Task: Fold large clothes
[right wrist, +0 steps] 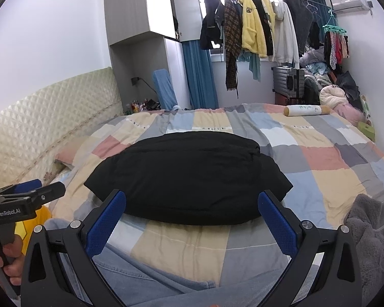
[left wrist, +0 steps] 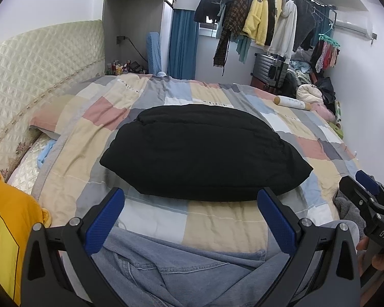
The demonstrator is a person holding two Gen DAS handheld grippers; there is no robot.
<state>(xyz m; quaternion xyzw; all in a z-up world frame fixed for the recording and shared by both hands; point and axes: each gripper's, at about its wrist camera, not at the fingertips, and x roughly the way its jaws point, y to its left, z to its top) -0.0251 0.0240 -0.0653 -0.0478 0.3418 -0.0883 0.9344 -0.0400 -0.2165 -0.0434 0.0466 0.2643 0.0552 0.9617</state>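
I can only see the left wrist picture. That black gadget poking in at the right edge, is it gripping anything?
Observer: No. In the right wrist view, the right gripper has its blue-padded fingers spread wide with nothing between them; beyond them lies the folded black garment.
Operator: Who holds the gadget I'm looking through?
Observer: A hand grips the handle of the left gripper, whose side reads "GenRobot.AI".
Operator: And the grey scrap at my right edge?
Observer: It is a fluffy grey fleece fabric, heaped over the near right corner of the patchwork-covered bed.
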